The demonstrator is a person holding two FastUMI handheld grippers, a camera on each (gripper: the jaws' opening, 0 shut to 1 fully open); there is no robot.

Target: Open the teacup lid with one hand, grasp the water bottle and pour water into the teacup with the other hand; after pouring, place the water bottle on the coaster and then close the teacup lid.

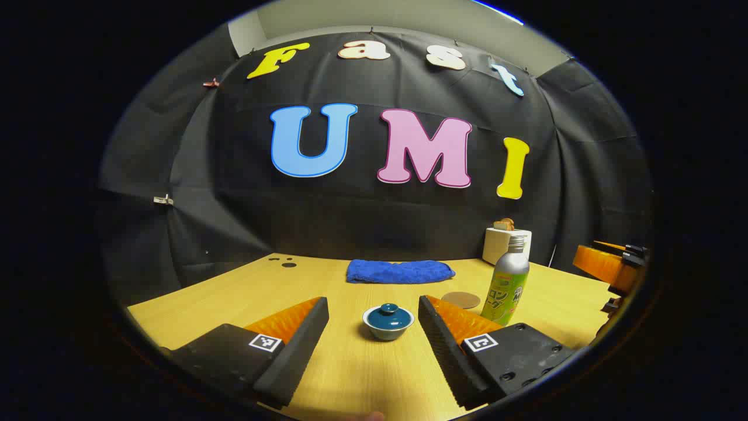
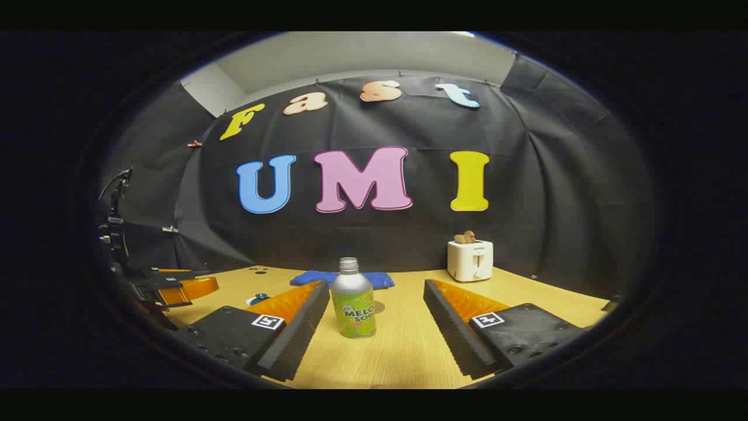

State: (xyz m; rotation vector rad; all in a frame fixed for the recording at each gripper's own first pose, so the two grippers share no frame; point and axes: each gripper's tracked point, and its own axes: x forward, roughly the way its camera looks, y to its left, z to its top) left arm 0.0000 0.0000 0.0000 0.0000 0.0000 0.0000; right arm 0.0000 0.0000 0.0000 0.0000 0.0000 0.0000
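Observation:
A small white teacup [image 1: 387, 328] with a teal lid [image 1: 389, 314] on it stands on the wooden table, straight ahead of my left gripper [image 1: 373, 310], which is open with the cup a little beyond its fingertips. A silver bottle with a green label [image 1: 507, 282] stands upright to the cup's right, uncapped. A round brown coaster [image 1: 461, 300] lies just behind and left of the bottle. In the right gripper view the bottle [image 2: 352, 299] stands between and slightly beyond the spread fingers of my open right gripper [image 2: 374, 289]. The teacup [image 2: 258, 299] peeks out past its left finger.
A folded blue cloth [image 1: 400, 271] lies at the back of the table [image 1: 350, 374]. A white toaster [image 2: 470, 259] with toast in it stands at the back right. The other gripper [image 1: 610, 264] shows at the right edge of the left gripper view.

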